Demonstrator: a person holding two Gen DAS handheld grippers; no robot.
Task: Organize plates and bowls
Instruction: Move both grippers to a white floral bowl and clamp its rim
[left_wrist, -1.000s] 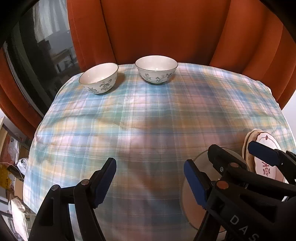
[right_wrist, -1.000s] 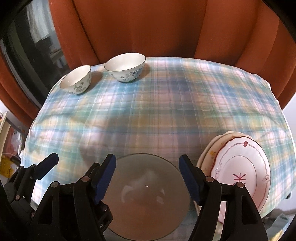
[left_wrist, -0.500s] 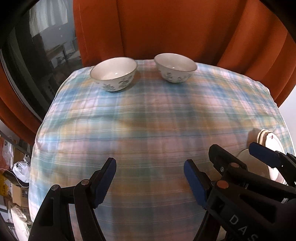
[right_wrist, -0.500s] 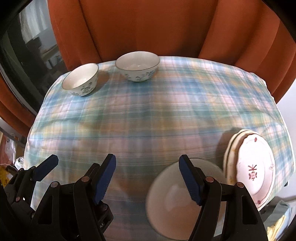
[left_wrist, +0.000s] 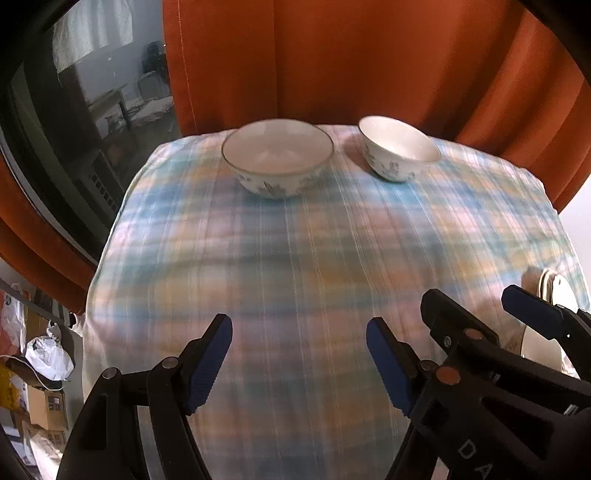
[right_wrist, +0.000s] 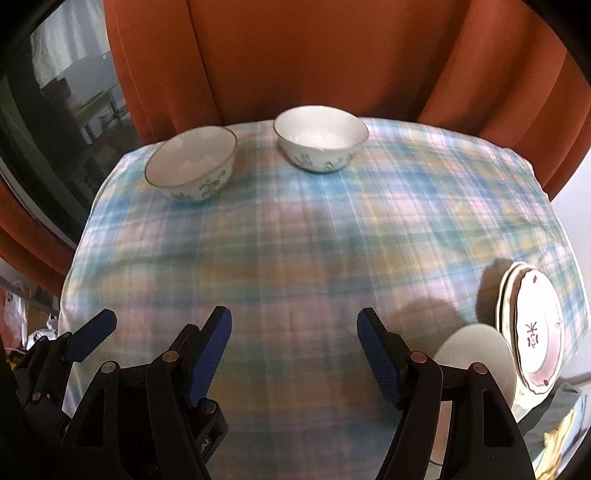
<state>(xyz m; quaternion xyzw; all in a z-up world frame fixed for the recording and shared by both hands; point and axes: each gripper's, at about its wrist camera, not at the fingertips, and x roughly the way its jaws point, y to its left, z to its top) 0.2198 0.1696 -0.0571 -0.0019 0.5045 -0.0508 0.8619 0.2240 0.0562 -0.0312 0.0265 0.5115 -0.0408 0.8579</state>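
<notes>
Left wrist view showed the left gripper with its blue-padded jaws spread wide over bare plaid tablecloth, nothing between them. At 12 o'clock from it, near the cloth's far edge, stood a white bowl with a blue floral pattern, and a second, similar bowl sat just beside it at about 1 o'clock, the two apart. Behind both hung an orange curtain. Right wrist view showed the right gripper likewise spread and empty above the cloth, with the left bowl at 11 o'clock and the right bowl at 12 o'clock. At 3 o'clock, by the table's edge, lay a stack of scallop-rimmed plates with a red motif on top, and a plain pale round dish overlapped the stack's near side, partly hidden behind the gripper's right finger. A dark window filled 10 o'clock.
</notes>
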